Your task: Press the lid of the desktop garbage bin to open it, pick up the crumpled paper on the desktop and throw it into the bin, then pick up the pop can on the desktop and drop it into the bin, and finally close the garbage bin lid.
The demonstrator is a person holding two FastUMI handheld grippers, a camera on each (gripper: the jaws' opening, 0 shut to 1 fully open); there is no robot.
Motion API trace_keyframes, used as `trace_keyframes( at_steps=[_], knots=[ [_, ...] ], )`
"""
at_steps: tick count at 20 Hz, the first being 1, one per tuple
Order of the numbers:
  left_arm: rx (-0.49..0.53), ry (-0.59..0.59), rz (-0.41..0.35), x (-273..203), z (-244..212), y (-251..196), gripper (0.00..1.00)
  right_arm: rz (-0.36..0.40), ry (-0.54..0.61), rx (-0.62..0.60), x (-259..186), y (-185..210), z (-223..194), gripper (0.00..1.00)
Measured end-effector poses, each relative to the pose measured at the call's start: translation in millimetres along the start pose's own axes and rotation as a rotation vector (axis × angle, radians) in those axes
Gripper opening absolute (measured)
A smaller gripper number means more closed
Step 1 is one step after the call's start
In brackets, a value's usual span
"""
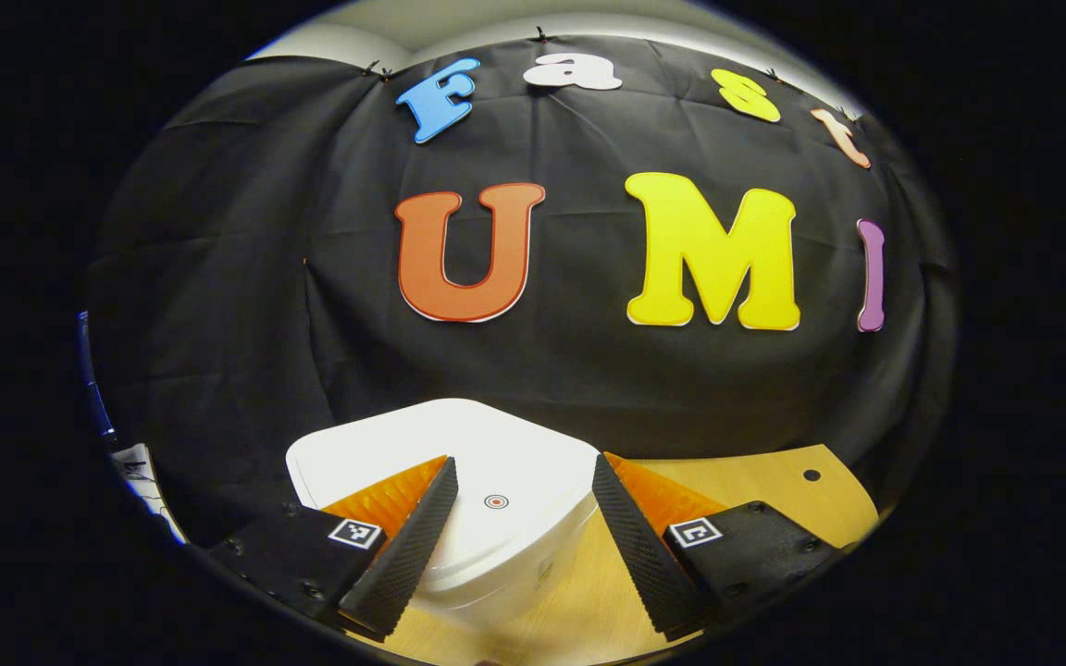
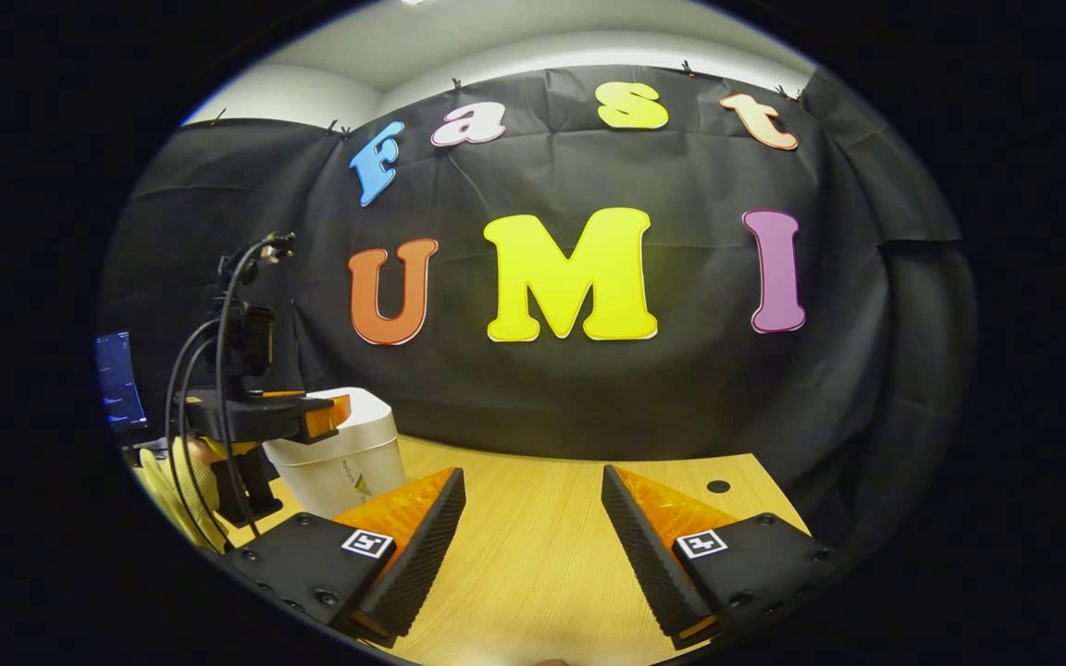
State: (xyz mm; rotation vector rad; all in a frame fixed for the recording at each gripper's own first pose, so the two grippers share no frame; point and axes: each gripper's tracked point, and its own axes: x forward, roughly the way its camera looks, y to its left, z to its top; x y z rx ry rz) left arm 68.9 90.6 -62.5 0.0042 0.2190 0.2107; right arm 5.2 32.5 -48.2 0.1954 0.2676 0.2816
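Observation:
In the left gripper view a white desktop bin (image 1: 459,462) with its lid down sits on the wooden desk, a small round mark on the lid. My left gripper (image 1: 524,476) hovers just above the lid, open, fingers spread either side of the mark. In the right gripper view the same bin (image 2: 348,458) stands at the left by the wall, with the left gripper (image 2: 311,416) over its top, held by a gloved hand. My right gripper (image 2: 533,488) is open above bare desk, nothing between its fingers.
The wooden desk (image 2: 533,555) runs back to the black cloth wall. A small dark hole (image 2: 718,486) sits in the desk at the far right. Cables (image 2: 204,388) trail from the left gripper. A lit screen (image 2: 117,379) stands at the far left.

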Motion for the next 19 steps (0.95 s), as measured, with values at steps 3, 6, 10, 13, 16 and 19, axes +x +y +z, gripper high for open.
trace_keyframes(
  at_steps=[3,6,10,13,16,19],
  knots=[
    [0.014,-0.052,-0.044,-22,10,-6,0.97,-0.005,-0.012,-0.022,4,12,1,0.95],
    [0.020,-0.097,-0.074,-44,17,-13,0.96,-0.009,-0.033,-0.045,6,21,4,0.95],
    [0.003,-0.144,-0.096,-73,22,-16,0.96,-0.016,-0.078,-0.075,5,26,14,0.94],
    [-0.015,-0.156,-0.135,-85,25,-28,0.96,-0.015,-0.110,-0.111,3,31,19,0.94],
    [-0.005,-0.166,-0.152,-90,27,-31,0.96,-0.015,-0.114,-0.123,3,34,20,0.94],
    [-0.016,-0.183,-0.149,-96,34,-27,0.96,-0.015,-0.118,-0.129,0,36,21,0.94]
  ],
)
